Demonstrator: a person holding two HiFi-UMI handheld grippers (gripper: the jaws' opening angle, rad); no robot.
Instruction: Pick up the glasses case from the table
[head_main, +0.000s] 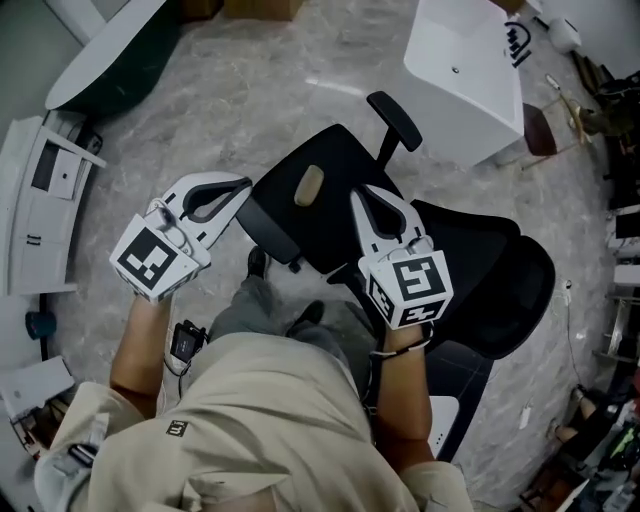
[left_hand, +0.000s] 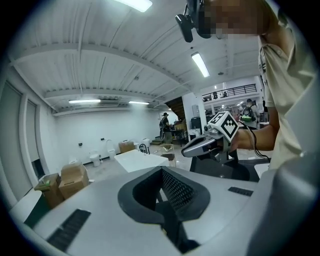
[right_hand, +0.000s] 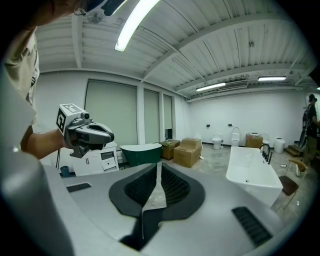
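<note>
The fingers (right_hand: 172, 186) of the right gripper (head_main: 359, 194) are pressed together on nothing, and so are those of the left gripper (head_main: 243, 185). The 2 grippers are held low over a black office chair (head_main: 470, 270), apparently a carrying pose, the pick-up not yet begun. No glasses case or tabletop shows in any view. Each cube (head_main: 415, 285) bears square black-and-white markers; the shirt logo (head_main: 177, 428) is too small to read.

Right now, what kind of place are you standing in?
Probably a bathroom-fittings warehouse or showroom: it holds a white rectangular bathtub, white porcelain toilets and brown cardboard boxes.
</note>
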